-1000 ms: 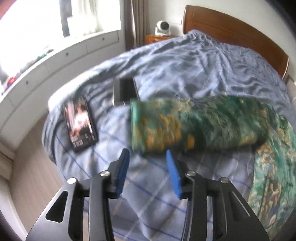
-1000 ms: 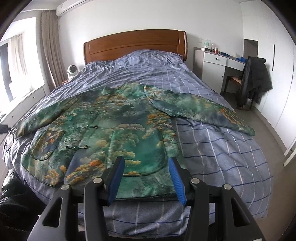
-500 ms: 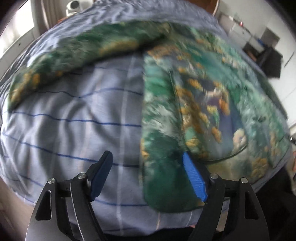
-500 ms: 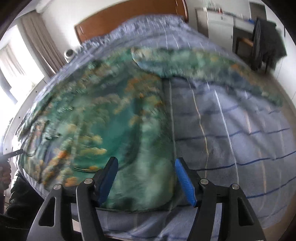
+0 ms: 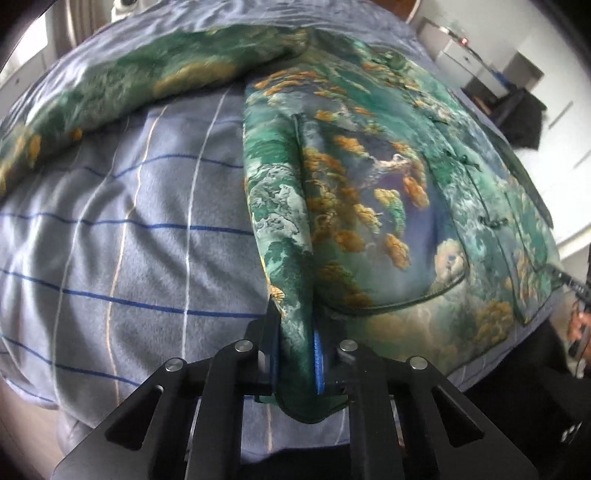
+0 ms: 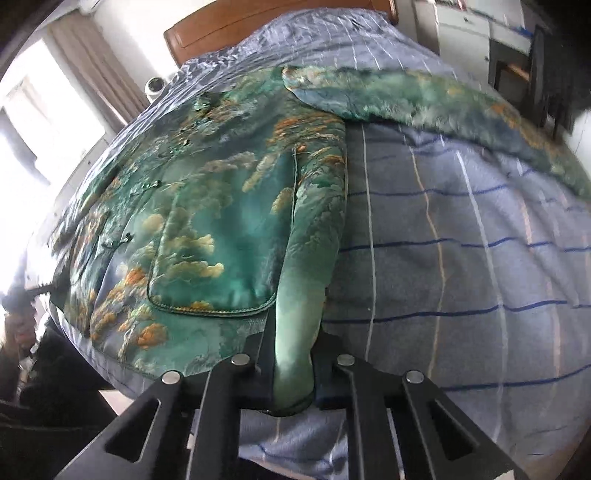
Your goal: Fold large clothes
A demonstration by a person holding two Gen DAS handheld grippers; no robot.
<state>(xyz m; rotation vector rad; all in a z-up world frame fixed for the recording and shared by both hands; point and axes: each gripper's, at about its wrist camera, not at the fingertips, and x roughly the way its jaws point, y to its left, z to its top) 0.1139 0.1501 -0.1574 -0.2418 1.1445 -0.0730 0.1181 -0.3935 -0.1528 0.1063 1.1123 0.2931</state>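
Note:
A green jacket (image 5: pixel 369 177) with orange and teal print lies front-up on the blue checked bed, also in the right wrist view (image 6: pixel 221 206). My left gripper (image 5: pixel 295 354) is shut on the jacket's lower left hem corner. My right gripper (image 6: pixel 293 373) is shut on the lower right hem corner. One sleeve (image 5: pixel 147 81) stretches out to the left, the other sleeve (image 6: pixel 443 99) to the right. Patch pockets (image 5: pixel 380 236) lie near each held corner.
The bed cover (image 5: pixel 129 240) has bare checked areas beside the jacket on both sides (image 6: pixel 461 258). A wooden headboard (image 6: pixel 266 26) stands at the far end. A white dresser and a chair with a dark garment (image 6: pixel 546 66) stand at the right.
Both grippers moved down to the jacket's bottom corners and closed on the hem. One second ago both were open above the bed.

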